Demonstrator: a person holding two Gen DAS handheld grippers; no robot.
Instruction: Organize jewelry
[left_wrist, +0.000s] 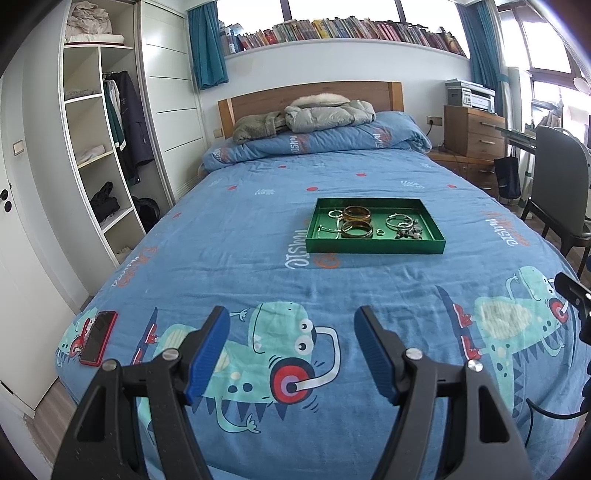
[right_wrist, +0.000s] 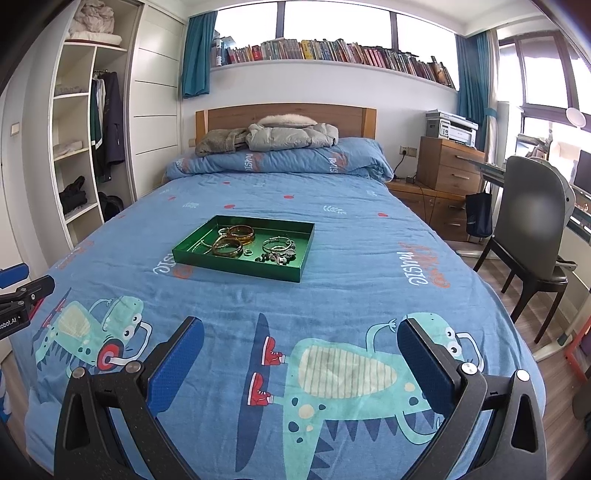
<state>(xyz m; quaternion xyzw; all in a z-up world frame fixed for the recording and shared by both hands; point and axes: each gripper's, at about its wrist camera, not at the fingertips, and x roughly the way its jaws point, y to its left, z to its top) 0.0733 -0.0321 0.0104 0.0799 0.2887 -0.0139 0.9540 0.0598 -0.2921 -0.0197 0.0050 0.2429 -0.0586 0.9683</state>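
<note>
Left wrist view: shallow green metal tray (left_wrist: 376, 246) holds stiff amber bangles (left_wrist: 356, 221) — light, slippery; hook through the ring. Both grippers' fingers (left_wrist: 207, 354) gape wide, empty.

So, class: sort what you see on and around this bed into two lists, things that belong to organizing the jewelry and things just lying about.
Belongs to the job:
green tray
amber bangles
silver bangles
small ring
dark beaded piece

Just lying about:
red phone
grey jackets
printer
chair
</note>
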